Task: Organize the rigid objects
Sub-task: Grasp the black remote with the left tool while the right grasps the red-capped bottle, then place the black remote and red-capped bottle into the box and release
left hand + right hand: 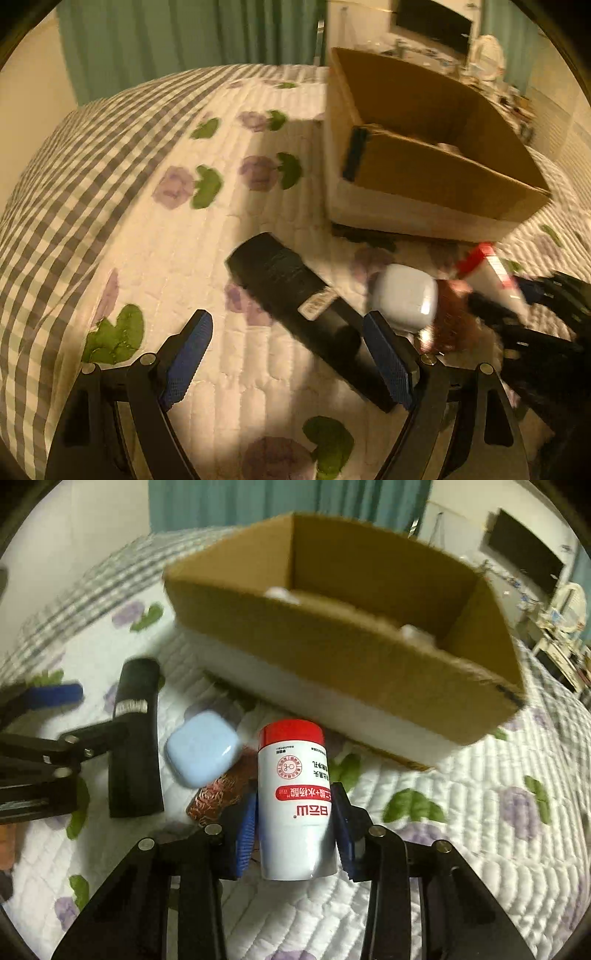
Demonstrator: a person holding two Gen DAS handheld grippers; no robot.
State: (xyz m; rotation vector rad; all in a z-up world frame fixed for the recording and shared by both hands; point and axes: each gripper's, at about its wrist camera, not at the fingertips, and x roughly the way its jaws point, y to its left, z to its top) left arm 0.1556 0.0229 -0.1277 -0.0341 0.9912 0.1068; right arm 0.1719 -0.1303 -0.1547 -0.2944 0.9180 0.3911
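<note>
Cardboard box (332, 657) wall blocks ahead — black case (135, 738), blue case (203, 747) crowd left.

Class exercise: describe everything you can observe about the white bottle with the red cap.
The white bottle is a smooth, plastic-looking cylinder with a red screw cap and red printed label text. It sits lengthwise between the blue pads of the right hand-held gripper, which is shut on its lower body, cap pointing toward the cardboard box. Whether it rests on the quilt is unclear. The left wrist view shows it blurred.

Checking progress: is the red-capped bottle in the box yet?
Out. The red-capped bottle is clamped in the right gripper, in front of the cardboard box.
</note>
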